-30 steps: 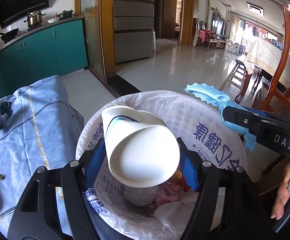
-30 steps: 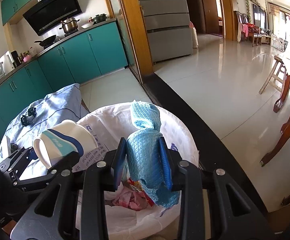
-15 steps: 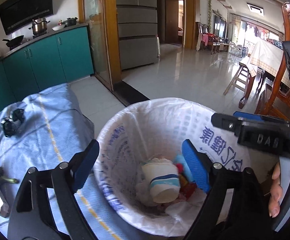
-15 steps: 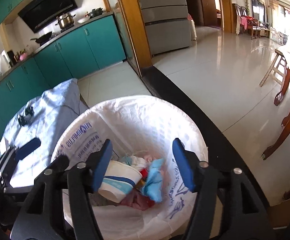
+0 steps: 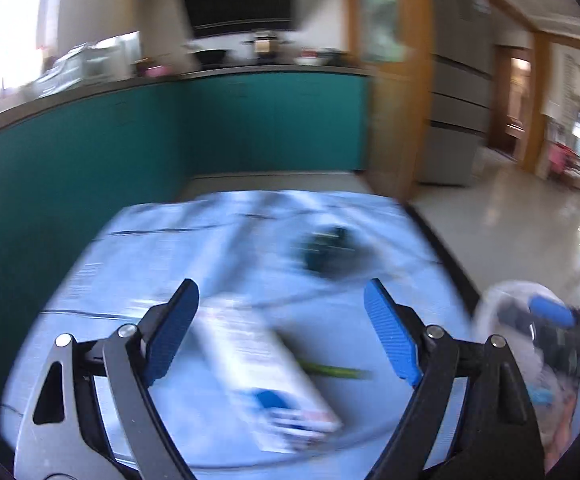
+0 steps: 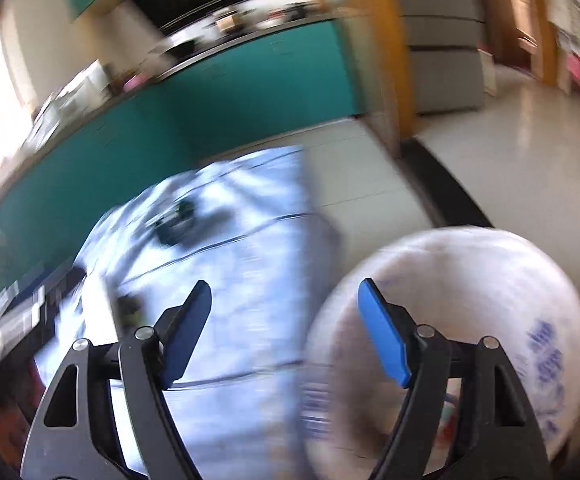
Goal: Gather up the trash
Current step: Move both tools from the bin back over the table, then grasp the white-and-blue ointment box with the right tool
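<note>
— What's the room like from where you stand?

— A kitchen: teal cabinets (image 5: 250, 128) run across the upper half of both views, a dark range hood (image 5: 238, 4) above them, pale tiled floor (image 6: 530, 152) off to the right. Everything is smeared with blur. In the lower middle sits a table under a light blue striped cloth (image 5: 170, 248).

— And on that cloth, going left to right?

— In the left wrist view, a flat white packet with blue print (image 5: 266, 376) lies at lower centre, between the fingers of the left gripper (image 5: 280, 332). Just right of it there's a thin green strip (image 5: 334, 370), too blurred to name. Above that, a dark lump (image 5: 330, 248), also unclear.

— Are the tongs holding anything?

— No. The left pair is spread wide, blue pads well apart, nothing between them. The right gripper (image 6: 284, 328) is likewise splayed wide and empty.

— Where's the trash?

— In the bin lined with a white printed bag (image 6: 490, 288), lower right of the right wrist view, beside the table. In the left wrist view it sits at the far right edge (image 5: 506, 300), with the right gripper's blue pad over it.
</note>
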Tool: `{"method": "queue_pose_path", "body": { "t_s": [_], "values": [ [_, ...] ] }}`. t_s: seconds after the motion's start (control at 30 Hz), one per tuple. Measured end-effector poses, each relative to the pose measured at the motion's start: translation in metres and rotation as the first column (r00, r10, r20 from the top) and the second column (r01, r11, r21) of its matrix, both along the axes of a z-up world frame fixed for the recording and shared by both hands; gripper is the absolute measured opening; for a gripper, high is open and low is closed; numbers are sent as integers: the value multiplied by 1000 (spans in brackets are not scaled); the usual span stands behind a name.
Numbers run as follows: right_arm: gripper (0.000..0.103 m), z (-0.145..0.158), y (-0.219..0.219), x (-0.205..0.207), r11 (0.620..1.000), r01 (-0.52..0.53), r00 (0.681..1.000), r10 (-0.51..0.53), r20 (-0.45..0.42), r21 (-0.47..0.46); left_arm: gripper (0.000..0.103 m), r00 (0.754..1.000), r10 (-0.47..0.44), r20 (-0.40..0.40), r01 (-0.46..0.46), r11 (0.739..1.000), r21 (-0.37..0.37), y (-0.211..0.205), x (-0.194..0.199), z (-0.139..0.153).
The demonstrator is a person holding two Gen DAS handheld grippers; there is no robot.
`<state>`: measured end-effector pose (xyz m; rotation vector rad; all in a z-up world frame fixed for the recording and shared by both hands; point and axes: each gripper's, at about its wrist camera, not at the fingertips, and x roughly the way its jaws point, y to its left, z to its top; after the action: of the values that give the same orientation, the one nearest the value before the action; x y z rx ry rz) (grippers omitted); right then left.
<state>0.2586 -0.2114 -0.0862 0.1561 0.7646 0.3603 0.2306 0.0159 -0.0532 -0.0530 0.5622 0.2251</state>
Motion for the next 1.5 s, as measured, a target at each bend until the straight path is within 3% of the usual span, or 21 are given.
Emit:
{"method": "queue_pose_path", "body": {
  "t_s": [0.13, 0.23, 0.3, 0.47, 0.6, 0.83, 0.97, 1.07, 1.3, 1.4, 1.5],
  "values": [
    [81, -4, 81, -11, 981, -184, 982, 185, 24, -56, 88, 997, 80, -5, -80, 989, -125, 87, 5, 3],
    [82, -13, 131, -20, 948, -287, 956, 292, 13, -137, 89, 992, 113, -54, -120, 980, -155, 129, 10, -6],
    [82, -23, 157, -24, 925, -322, 945, 327, -10, -199, 91, 992, 91, -89, -106, 978, -182, 145, 14, -15],
    [82, -39, 185, -18, 918, -348, 938, 342, -65, -191, 92, 985, 5, -172, -52, 962, -270, 167, 29, -40],
    [82, -48, 196, -11, 916, -352, 936, 342, -84, -194, 94, 974, -103, -200, 20, 924, -381, 163, 38, -56],
    [82, -53, 205, -9, 908, -337, 941, 331, -68, -247, 94, 933, -200, -299, 90, 934, -345, 129, 57, -81],
    [64, -51, 198, -6, 919, -311, 950, 306, -59, -242, 94, 924, -211, -318, 118, 950, -288, 120, 58, -85],
    [47, -49, 188, -2, 926, -321, 947, 312, -73, -197, 94, 925, -211, -317, 118, 951, -287, 120, 57, -86],
    [39, -38, 162, -5, 938, -303, 953, 296, -63, -169, 94, 925, -221, -310, 124, 945, -304, 119, 53, -84],
    [39, -35, 149, -4, 948, -276, 961, 270, -62, -160, 80, 920, -227, -320, 135, 949, -286, 115, 53, -85],
    [39, -36, 139, 0, 957, -253, 967, 244, -78, -142, 75, 915, -236, -327, 155, 955, -254, 109, 52, -84]
  ]
}}
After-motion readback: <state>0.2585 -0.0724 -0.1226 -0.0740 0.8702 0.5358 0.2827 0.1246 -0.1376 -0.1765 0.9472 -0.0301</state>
